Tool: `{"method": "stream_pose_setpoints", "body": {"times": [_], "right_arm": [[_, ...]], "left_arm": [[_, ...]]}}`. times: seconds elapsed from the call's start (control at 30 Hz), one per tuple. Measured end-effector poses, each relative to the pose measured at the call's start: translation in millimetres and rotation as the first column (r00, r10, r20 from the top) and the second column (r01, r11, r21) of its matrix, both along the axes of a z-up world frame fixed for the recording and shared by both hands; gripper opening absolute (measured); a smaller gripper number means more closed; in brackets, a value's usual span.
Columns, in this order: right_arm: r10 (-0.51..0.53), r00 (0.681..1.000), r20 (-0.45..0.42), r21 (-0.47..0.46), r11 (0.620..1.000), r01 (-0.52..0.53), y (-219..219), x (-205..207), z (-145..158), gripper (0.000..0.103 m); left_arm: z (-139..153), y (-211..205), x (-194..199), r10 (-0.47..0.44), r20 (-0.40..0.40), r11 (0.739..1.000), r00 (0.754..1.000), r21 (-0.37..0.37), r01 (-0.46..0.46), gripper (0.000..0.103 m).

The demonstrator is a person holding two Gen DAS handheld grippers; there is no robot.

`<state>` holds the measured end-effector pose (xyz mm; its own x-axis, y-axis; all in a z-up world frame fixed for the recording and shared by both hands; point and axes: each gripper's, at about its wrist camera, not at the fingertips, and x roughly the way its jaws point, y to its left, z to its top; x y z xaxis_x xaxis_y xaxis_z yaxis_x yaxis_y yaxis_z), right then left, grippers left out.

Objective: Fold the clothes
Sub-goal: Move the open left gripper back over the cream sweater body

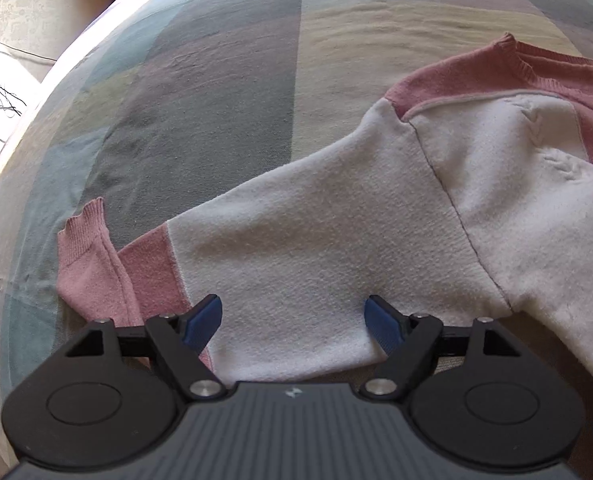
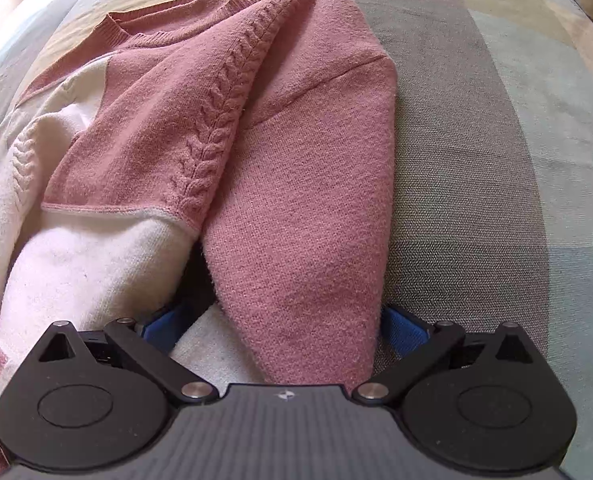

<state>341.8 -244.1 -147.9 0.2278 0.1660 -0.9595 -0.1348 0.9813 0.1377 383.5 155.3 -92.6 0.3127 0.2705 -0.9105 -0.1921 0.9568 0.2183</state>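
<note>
Pink-and-white sweater on striped bedspread; left gripper and right gripper released.

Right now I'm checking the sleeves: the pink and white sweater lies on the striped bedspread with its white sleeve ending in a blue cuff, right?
Not quite: the white sleeve of the sweater ends in a pink cuff, as the left wrist view shows.

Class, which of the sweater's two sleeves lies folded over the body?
The all-pink sleeve by the right gripper; the white sleeve stretches sideways on the bedspread.
</note>
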Motion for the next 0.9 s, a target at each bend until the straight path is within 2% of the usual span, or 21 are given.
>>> {"method": "stream_pose_setpoints", "body": {"times": [0.03,0.1,0.13,0.17,0.23,0.3,0.37,0.43,0.5,0.63,0.7,0.83,0.9], "right_arm": [[0.002,1.000,0.003,-0.007,1.000,-0.002,0.8,-0.2,-0.4,0.103],[0.005,1.000,0.010,-0.020,1.000,-0.005,2.5,-0.7,-1.3,0.103],[0.006,1.000,0.014,-0.025,1.000,-0.006,3.1,-1.1,-1.6,0.103],[0.005,1.000,0.023,-0.026,1.000,-0.004,2.9,-2.1,-1.7,0.103],[0.003,0.999,0.040,-0.027,1.000,-0.002,2.5,-4.3,-1.9,0.103],[-0.001,0.999,0.052,-0.027,1.000,0.002,2.3,-6.4,-1.3,0.103],[-0.003,0.999,0.053,-0.027,1.000,0.004,2.1,-6.6,-0.6,0.103],[-0.001,0.999,0.041,-0.026,1.000,0.002,1.9,-4.4,0.7,0.103],[-0.011,1.000,0.029,-0.012,1.000,0.011,0.2,-2.0,3.6,0.103],[-0.068,0.997,0.026,0.025,0.997,0.068,-9.6,-0.9,14.2,0.103],[-0.090,0.995,0.041,0.027,0.996,0.089,-16.3,-2.1,21.9,0.103],[-0.102,0.993,0.066,0.020,0.995,0.101,-26.0,-2.4,32.5,0.103],[-0.104,0.992,0.073,0.020,0.994,0.103,-28.5,0.0,34.1,0.103]], "left_arm": [[-1.7,3.9,0.4,0.015,-0.004,1.000,1.000,-0.010,-0.015,0.099],[-1.8,13.2,0.4,0.060,-0.015,0.997,0.998,-0.042,-0.061,0.099],[1.8,15.3,-1.1,0.074,-0.014,0.996,0.997,-0.056,-0.075,0.095],[6.3,12.7,-3.3,0.057,-0.003,0.997,0.998,-0.059,-0.057,0.095],[12.2,-4.3,-8.8,-0.059,0.008,0.997,0.998,-0.049,0.060,0.095],[13.1,-23.5,-12.9,-0.181,0.008,0.983,0.983,-0.030,0.181,0.096],[6.0,-43.7,-14.3,-0.291,-0.008,0.957,0.957,0.001,0.291,0.096],[-1.1,-63.9,-15.7,-0.396,-0.028,0.917,0.918,0.030,0.397,0.096],[-7.8,-71.3,-10.4,-0.422,-0.010,0.906,0.907,0.038,0.422,0.096],[-6.1,-53.8,8.3,-0.282,0.058,0.952,0.958,0.143,0.272,0.096],[2.4,-33.5,12.5,-0.201,0.100,0.968,0.974,0.174,0.182,0.096],[16.1,6.0,26.3,-0.120,0.126,0.962,0.985,0.259,0.084,0.096],[18.8,24.0,34.3,-0.090,0.122,0.959,0.988,0.279,0.053,0.095]]}}
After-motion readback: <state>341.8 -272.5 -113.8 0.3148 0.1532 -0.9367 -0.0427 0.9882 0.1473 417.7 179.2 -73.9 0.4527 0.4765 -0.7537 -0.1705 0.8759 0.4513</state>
